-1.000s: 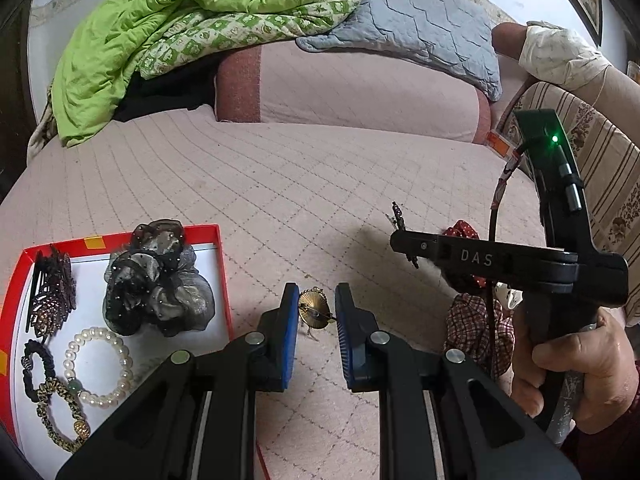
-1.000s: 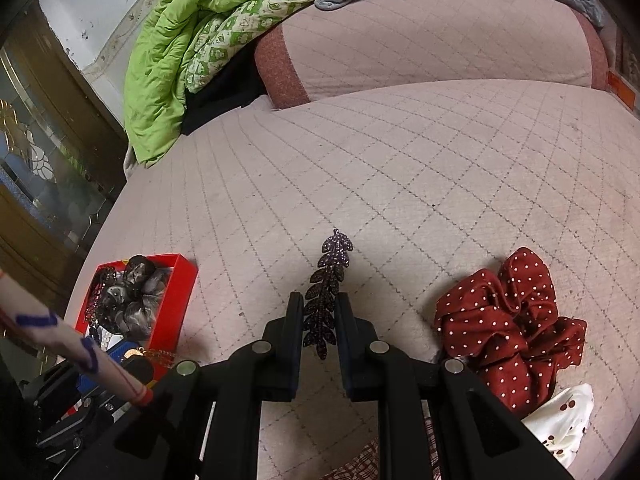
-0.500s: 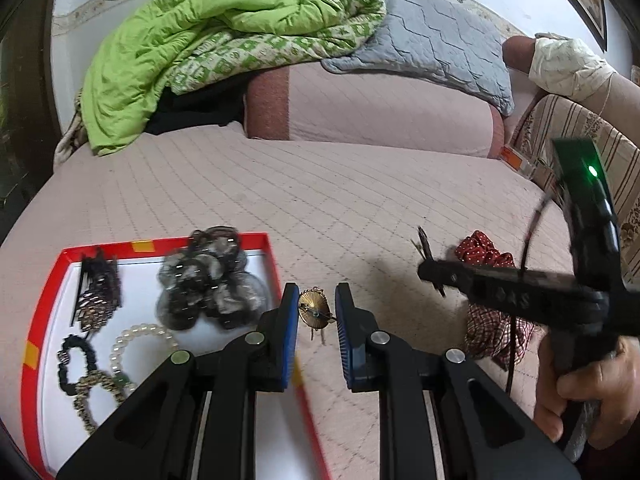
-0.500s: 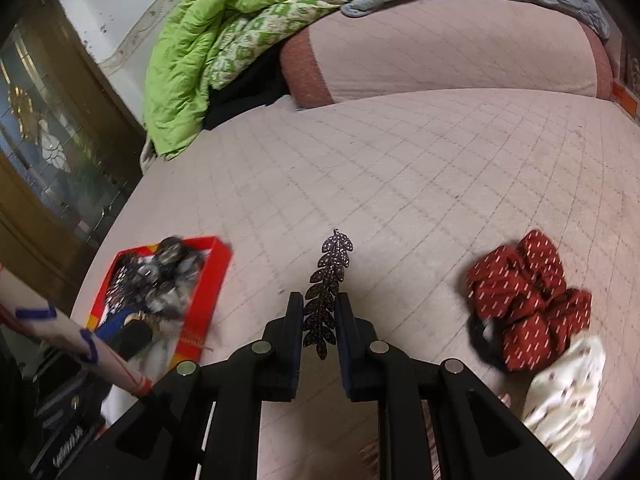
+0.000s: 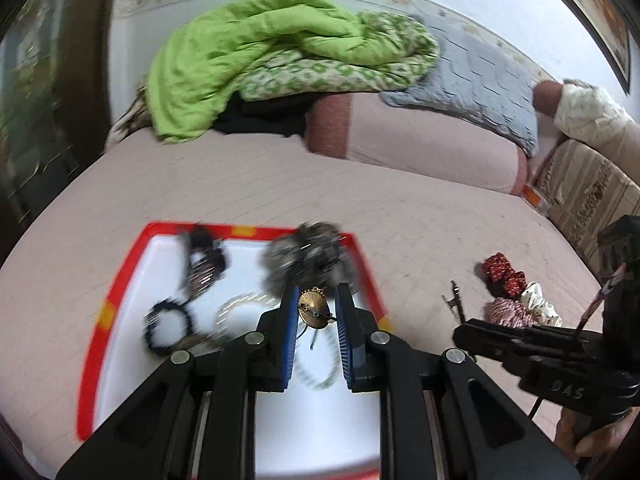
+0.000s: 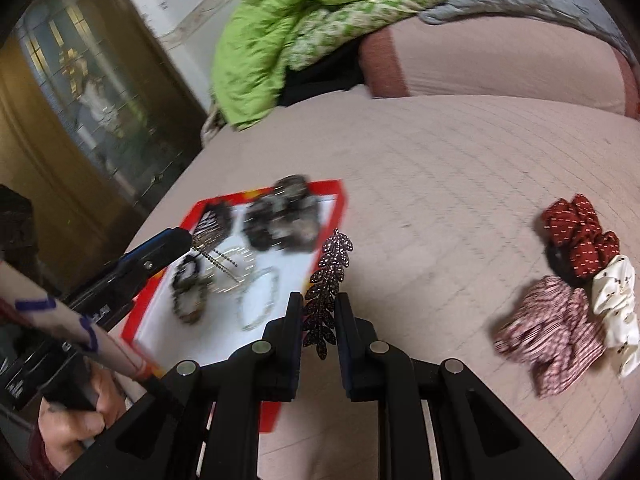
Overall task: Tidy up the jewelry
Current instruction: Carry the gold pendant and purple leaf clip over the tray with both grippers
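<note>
Since the earlier frames, the left gripper (image 5: 316, 322) has shifted from above the bare bedspread to above the red-rimmed tray (image 5: 120, 280), and the right gripper (image 6: 318, 320) has come closer to the tray's near corner.

The work surface is a pink quilted bedspread (image 5: 400, 220) on a bed. A green comforter (image 5: 248, 60) and a grey quilt (image 5: 488, 76) are piled at the far end against a pale wall. A dark wooden cabinet with glass panes (image 6: 68, 92) stands beside the bed.

The left gripper pinches a small gold fan-shaped brooch (image 5: 314, 308) between its blue pads; the brooch hangs over the tray's white floor. The right gripper pinches a dark, sparkling leaf-shaped hair clip (image 6: 328, 280), which projects forward past the fingertips, over the bedspread just beside the tray rim.

The tray holds a grey-black ruffled scrunchie (image 5: 308, 256) at its far right corner, a dark hair clip (image 5: 202, 260), a black beaded bracelet (image 5: 166, 326) and what appears to be a pearl bracelet (image 6: 260, 300), though motion blur limits detail.

To the right, well apart from the tray, three scrunchies lie touching: red dotted (image 6: 580, 232), cream (image 6: 616, 308) and red-white checked (image 6: 552, 328).
</note>
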`<state>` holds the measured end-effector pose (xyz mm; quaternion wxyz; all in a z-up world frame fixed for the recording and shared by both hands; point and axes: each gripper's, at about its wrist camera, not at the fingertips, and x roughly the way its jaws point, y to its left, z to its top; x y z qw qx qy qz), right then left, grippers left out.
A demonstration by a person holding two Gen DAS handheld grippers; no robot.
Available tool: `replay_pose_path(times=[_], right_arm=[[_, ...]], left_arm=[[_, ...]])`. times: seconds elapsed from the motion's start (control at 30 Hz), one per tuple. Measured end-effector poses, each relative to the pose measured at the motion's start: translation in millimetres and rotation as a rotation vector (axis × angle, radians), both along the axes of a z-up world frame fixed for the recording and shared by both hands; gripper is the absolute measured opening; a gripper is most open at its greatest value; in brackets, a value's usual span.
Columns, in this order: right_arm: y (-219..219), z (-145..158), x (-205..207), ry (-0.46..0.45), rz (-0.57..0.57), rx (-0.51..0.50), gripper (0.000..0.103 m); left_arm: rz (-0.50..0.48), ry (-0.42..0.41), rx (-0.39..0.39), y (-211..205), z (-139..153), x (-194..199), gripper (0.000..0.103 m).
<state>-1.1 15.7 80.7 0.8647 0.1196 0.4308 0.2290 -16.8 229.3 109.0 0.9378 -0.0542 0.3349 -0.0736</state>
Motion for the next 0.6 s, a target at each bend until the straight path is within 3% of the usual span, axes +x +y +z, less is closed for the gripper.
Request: replay_pose_path(times=[0.3,0.6], right_arm=[[49,5,-22,0.003,0.100,-0.005,0.017],[90,-9,-35,0.037,0.177,-0.023,0.017]], left_arm=[[0.102,0.032,-0.001,60,-12,-34,0.018],[0.131,0.092,-0.063,89,-28,-40,0.018]])
